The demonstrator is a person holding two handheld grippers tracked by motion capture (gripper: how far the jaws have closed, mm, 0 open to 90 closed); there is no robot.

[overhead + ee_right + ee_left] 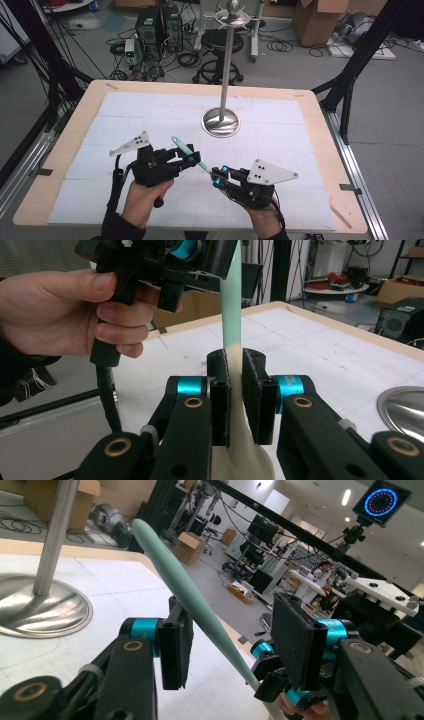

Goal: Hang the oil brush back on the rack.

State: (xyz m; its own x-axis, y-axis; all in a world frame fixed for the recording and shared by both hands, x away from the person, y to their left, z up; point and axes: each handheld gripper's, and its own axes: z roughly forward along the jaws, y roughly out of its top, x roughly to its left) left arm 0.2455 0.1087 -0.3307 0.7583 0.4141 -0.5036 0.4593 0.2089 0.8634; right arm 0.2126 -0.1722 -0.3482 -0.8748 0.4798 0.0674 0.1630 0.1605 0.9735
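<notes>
Clamped tight in right tool (pixel 235 360), cream end of teal-handled utensil (pixel 231 300), held above counter (pixel 150 107), long axis slanting away through half-open left tool (pixel 232 615), pads flanking handle, not yet pressing.

A wooden bench (pixel 60 165) topped with white gridded sheets stands on a grey floor (pixel 390 125). Behind it sit a black stool (pixel 220 42), computer towers (pixel 157 25), loose cables and cardboard boxes (pixel 320 17). Black frame struts (pixel 350 75) flank both sides, and ceiling lights (pixel 346 497) glow.
</notes>
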